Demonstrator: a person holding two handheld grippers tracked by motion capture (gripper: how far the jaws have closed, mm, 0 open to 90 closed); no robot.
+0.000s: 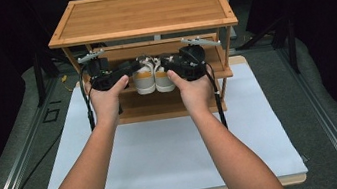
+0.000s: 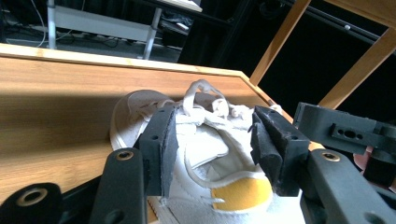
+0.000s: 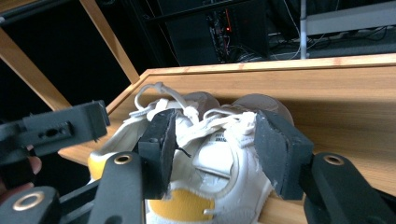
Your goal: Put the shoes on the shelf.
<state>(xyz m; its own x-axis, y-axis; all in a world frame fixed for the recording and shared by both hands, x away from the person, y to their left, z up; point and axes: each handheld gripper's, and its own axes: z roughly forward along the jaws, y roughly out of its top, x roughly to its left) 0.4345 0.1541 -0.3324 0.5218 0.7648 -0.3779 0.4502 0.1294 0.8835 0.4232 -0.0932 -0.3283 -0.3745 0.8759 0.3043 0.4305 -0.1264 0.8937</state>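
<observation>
Left shoe (image 2: 205,154): between your left gripper (image 2: 212,147) jaws, pads pressing its sides.
Right shoe (image 3: 219,154): between your right gripper (image 3: 212,149) jaws, gripped likewise, over the shelf (image 3: 336,93).

No readable text anywhere. The tongue label (image 3: 219,136) on one white sneaker (image 3: 224,163) carries small dark print, too blurred to make out. Shelf (image 1: 141,12) and desk (image 1: 174,149) bear no lettering or marks.
</observation>
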